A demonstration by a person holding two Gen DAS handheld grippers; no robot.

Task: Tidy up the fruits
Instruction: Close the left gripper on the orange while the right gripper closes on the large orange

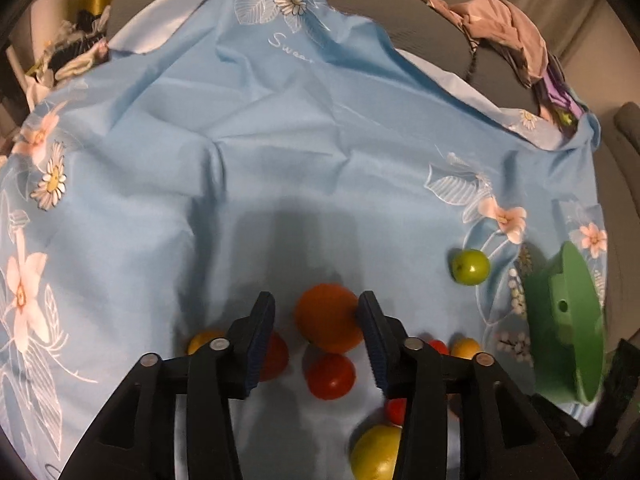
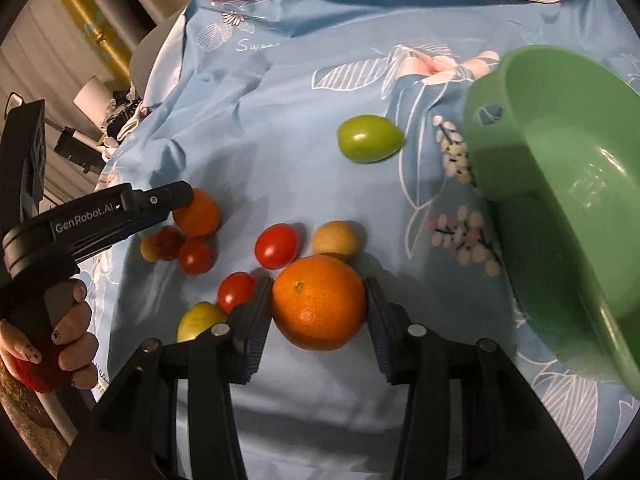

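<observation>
Bracketing the big orange with our right gripper, we have its fingers spread to either side of the fruit, the pads right at its skin but, as far as we can judge, not yet squeezing. Our left gripper sits over the smaller orange with fingers apart too, the right pad touching it and the left one clear of it. The rest of the fruit lies loose on the blue flowered cloth: red tomatoes just beyond the big orange, a pale yellow fruit touching its far side, a green one further off, near the green bowl, which stands tilted at the right and looks empty. To do this well we should close the right fingers evenly across the widest part of the orange, firm enough not to slip yet gentle on the peel, then lift straight up so the neighbours are not knocked, since round fruit will roll on this soft, creased cloth. Carrying it low to the bowl and letting go inside seems safest
</observation>
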